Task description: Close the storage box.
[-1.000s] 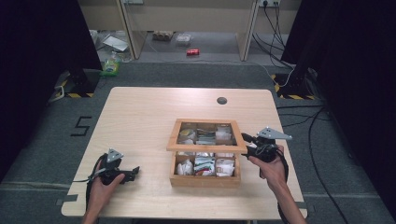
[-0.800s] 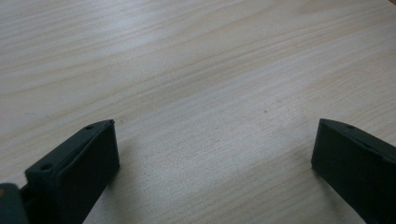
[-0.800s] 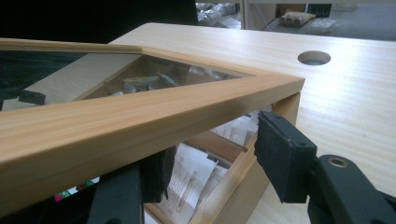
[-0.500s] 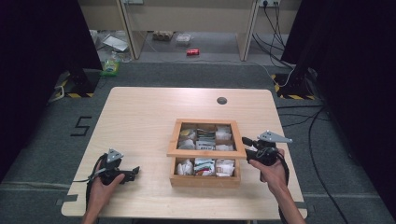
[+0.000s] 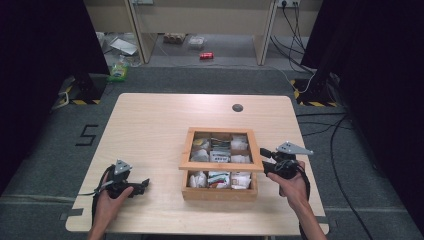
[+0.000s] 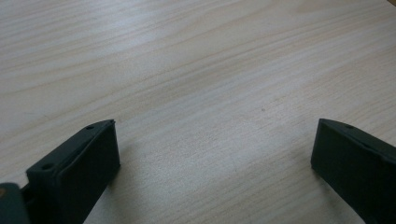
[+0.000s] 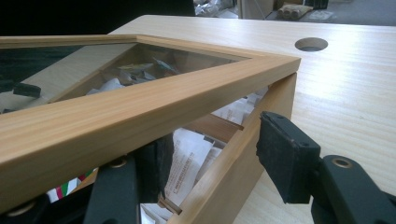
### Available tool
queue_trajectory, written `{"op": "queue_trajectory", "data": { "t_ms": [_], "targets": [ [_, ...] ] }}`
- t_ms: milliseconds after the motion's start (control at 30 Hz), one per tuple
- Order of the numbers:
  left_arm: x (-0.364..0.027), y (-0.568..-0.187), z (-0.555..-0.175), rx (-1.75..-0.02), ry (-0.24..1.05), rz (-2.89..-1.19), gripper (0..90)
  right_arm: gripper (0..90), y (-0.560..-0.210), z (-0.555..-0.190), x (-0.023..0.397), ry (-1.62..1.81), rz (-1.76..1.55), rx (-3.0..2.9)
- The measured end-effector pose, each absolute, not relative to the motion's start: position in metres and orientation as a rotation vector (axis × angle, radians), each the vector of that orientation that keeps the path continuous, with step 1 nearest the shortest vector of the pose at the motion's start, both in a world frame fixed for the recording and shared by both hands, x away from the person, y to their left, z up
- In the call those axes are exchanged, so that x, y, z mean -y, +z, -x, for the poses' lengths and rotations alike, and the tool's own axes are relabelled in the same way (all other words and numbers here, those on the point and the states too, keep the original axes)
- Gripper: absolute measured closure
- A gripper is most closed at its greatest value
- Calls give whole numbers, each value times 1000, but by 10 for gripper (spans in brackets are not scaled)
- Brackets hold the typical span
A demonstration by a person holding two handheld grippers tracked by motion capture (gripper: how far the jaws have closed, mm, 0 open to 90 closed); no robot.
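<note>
- Lid (image 5: 220, 165) of the wooden box (image 5: 219, 193): glass pane in a wooden frame, hinged along the far side. It is partly raised, and its near rail has dropped lower over the box within the last second.
- The near row of compartments is less exposed than it was. White paper packets (image 5: 220, 179) can be seen there and under the glass.
- The box sits right of centre on the tabletop (image 5: 150, 130), toward the near edge and well short of the round hole (image 5: 237, 107) at the far side. It has not shifted.
- Right hand-held gripper (image 5: 266, 161) is at the lid's near right corner. Its jaws stand about half apart and clamp nothing.
- In the right gripper view, one jaw is tucked under the lid frame (image 7: 140, 107), inside the box. The other is outside the right wall, with a gap showing. The lid looks carried on the inner jaw, not pinched.
- Left hand-held gripper (image 5: 142, 185) is parked at the near left, well apart from the box. Its jaws are wide open over bare wood (image 6: 212, 144), and it has kept its place.
- Reading: the lid is being let down, so closing is under way but not finished.
- Risk, as I judge it: the inner jaw must slide out before the frame seats, or the lid will trap it or drop.
</note>
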State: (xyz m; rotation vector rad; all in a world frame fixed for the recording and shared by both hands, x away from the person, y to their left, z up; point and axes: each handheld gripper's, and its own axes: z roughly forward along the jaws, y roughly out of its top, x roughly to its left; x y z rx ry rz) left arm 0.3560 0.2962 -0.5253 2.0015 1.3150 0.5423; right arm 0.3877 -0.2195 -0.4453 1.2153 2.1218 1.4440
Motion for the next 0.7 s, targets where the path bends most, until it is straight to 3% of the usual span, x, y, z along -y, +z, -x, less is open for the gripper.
{"op": "queue_trajectory", "data": {
  "t_ms": [700],
  "targets": [
    [-296,-525,-356,-1315,542,-2001,4,469,-450,-385,226,1397,-1237,-2128]
  ]
}}
